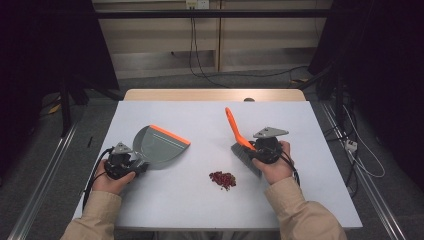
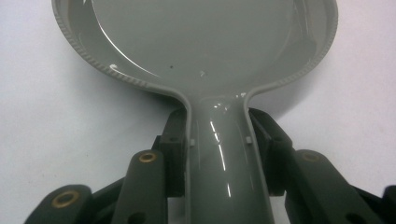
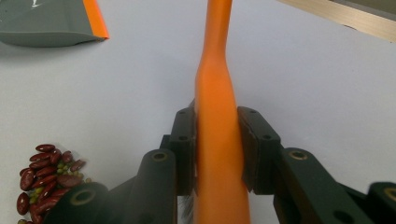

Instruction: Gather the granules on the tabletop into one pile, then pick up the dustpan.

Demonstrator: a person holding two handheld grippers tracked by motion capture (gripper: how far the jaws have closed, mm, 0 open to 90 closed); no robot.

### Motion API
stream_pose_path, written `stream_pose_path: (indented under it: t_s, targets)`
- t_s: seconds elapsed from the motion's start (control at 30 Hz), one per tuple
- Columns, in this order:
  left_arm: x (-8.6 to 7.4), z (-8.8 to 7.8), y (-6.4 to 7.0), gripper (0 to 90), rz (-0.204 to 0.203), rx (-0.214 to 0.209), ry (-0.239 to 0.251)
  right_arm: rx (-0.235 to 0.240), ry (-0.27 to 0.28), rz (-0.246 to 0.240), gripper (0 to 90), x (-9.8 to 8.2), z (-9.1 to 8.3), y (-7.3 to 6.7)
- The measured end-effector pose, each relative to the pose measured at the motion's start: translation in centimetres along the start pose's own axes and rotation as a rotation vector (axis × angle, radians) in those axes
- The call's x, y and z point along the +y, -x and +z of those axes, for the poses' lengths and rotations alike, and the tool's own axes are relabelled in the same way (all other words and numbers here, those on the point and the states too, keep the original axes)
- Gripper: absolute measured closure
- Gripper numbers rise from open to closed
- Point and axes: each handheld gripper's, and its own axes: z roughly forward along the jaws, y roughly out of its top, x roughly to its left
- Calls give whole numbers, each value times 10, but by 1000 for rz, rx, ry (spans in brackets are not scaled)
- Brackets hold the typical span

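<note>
A: Holding both tools now, I think. The left gripper [image 2: 218,154] has its jaws clamped on the grey handle of the dustpan [image 1: 159,145], and the right gripper [image 3: 218,154] has its jaws clamped on the orange handle of the brush [image 1: 241,145].

B: So which step is this?

A: The tools are gripped, and the sweeping is not yet begun. The pile of red beans [image 1: 222,179] lies on the white table [image 1: 200,210] between the two hands, nearer to the brush. The dustpan rests a little farther back on the left, its orange lip turned toward the far right.

B: And the next move?

A: I judge the dustpan lip must come just beside the beans, flat on the table, with the bristles behind the pile.
</note>
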Motion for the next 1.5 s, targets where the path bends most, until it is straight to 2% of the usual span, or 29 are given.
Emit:
stream_pose_path:
  t_s: [0.17,0.3,0.5,0.6,0.83,1.0,1.07,1.17,1.2,1.37,1.4,1.5]
  targets:
    - [1,-2,-2,629,-31,-22,22,1,-15,13,695,1,0,1]
    - [0,-5,-1,630,-6,-40,14,8,-24,15,695,2,0,2]
    - [2,-12,5,630,18,-67,30,5,-43,2,687,4,0,0]
    - [3,-18,9,630,58,-90,21,13,-55,12,670,6,1,0]
    - [5,-24,23,630,113,-154,8,6,-61,15,679,6,2,1]
    - [6,-27,32,629,132,-206,17,15,-70,11,705,6,1,0]
    - [6,-28,36,629,156,-214,9,18,-74,8,708,6,1,-1]
    - [6,-28,42,629,168,-230,5,19,-76,-3,712,5,-1,-3]
    - [6,-28,44,629,173,-251,6,17,-75,-5,712,5,-1,-3]
    - [6,-28,53,628,207,-287,-9,14,-45,-3,715,2,-1,-6]
    - [6,-28,55,628,222,-281,-15,13,-36,1,716,1,-2,-7]
    - [3,-28,59,629,239,-316,-24,12,-22,-4,716,-2,-3,-8]
